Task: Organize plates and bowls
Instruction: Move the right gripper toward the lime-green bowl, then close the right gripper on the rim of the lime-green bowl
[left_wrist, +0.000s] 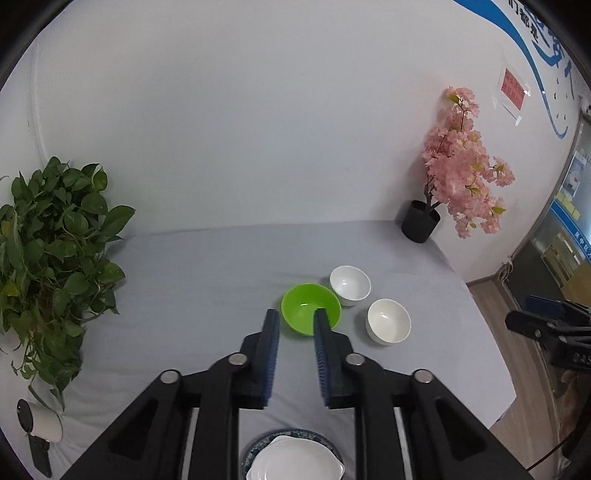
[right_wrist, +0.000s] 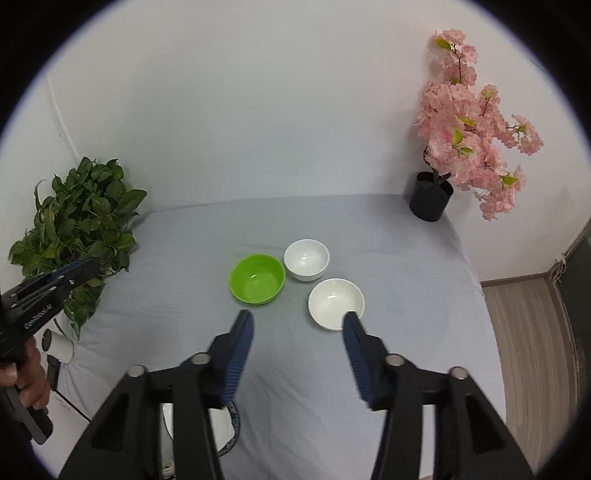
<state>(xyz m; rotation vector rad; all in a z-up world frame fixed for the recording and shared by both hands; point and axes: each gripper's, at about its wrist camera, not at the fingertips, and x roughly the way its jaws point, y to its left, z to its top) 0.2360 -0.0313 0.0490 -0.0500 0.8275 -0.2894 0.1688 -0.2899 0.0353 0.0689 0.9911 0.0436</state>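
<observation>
Nearest the claws, white plate (left_wrist: 295, 461) on patterned plate (left_wrist: 255, 448). Left claw (left_wrist: 295, 321) narrow gap, empty; right claw (right_wrist: 297, 321) wide, empty. Past the plates: green bowl (left_wrist: 308, 308), white bowl (left_wrist: 388, 320) right of it, another bowl (left_wrist: 349, 284) behind, all on table (left_wrist: 184, 288).

Mid-frame, a green bowl (right_wrist: 257, 278) and two white bowls (right_wrist: 306, 259) (right_wrist: 336, 303) sit upright, empty, clustered close. At bottom, a white dish (left_wrist: 295, 459) rests on a blue-rimmed plate (left_wrist: 251, 452).
</observation>
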